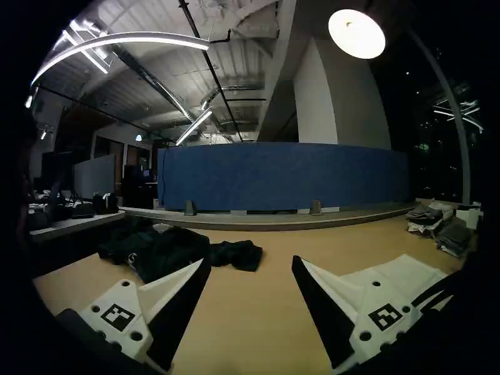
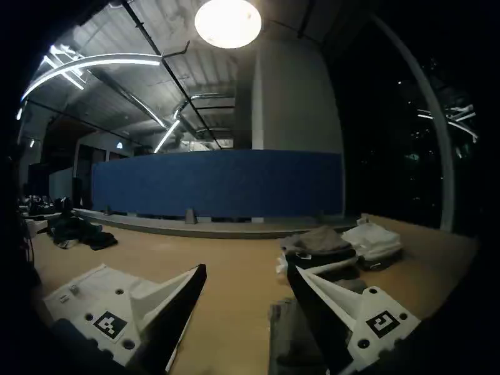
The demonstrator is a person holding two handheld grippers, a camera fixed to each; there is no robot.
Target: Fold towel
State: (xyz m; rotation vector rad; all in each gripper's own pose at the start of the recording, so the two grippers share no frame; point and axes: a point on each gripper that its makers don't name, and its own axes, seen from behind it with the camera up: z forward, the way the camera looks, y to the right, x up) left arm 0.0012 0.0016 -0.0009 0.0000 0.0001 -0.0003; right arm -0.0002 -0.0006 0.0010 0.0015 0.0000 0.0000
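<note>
A heap of dark crumpled towels [image 1: 164, 249] lies on the wooden table [image 1: 262, 300], just beyond the left finger of my left gripper [image 1: 251, 269], which stands open with nothing between its fingers. In the right gripper view the same dark heap [image 2: 78, 232] sits far off at the left. My right gripper [image 2: 245, 275] is open too, over bare wood. A grey folded cloth [image 2: 294, 337] lies low beside its right finger. Stacks of folded towels [image 2: 340, 245] in grey, dark and white rest just past that finger.
A blue partition [image 1: 281, 176] runs along the table's far edge. Folded towel stacks [image 1: 440, 226] sit at the right end in the left gripper view. A desk with dark items [image 1: 69, 215] stands at the left. A curved lamp pole [image 2: 431, 144] rises at the right.
</note>
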